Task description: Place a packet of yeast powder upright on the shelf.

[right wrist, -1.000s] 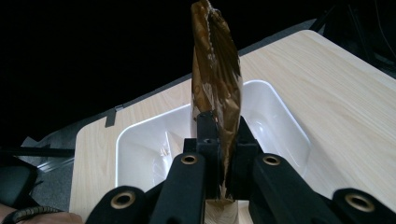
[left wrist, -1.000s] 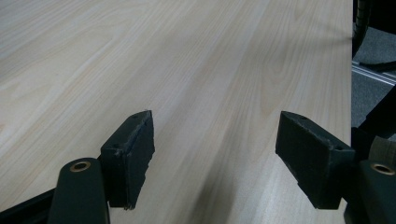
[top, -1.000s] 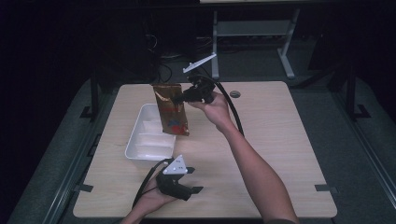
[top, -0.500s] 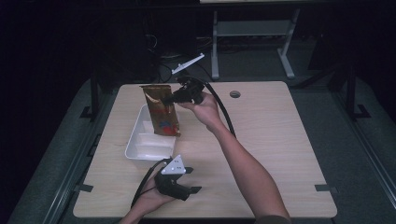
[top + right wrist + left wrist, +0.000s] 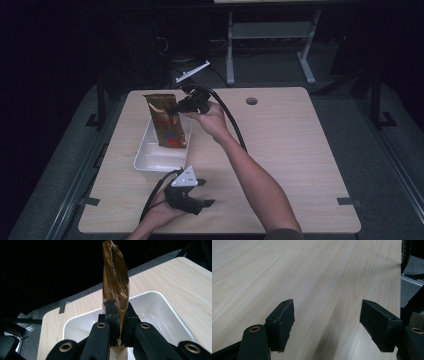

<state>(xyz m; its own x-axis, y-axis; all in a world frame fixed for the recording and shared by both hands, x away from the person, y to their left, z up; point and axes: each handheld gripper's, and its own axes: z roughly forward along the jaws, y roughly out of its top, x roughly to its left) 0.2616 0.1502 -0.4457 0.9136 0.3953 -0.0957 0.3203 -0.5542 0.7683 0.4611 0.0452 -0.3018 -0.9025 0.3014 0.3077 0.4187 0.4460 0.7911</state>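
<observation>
Your right gripper point(image 5: 176, 108), upper centre of the high view, is pinching the brown foil pouch point(image 5: 165, 121) by its edge, and the pouch hangs upright over the white tray point(image 5: 150, 161) left of centre on the wooden table point(image 5: 290, 150). Your left gripper point(image 5: 200, 192) sits low near the bottom edge, its jaws spread wide over bare tabletop, holding nothing.
</observation>
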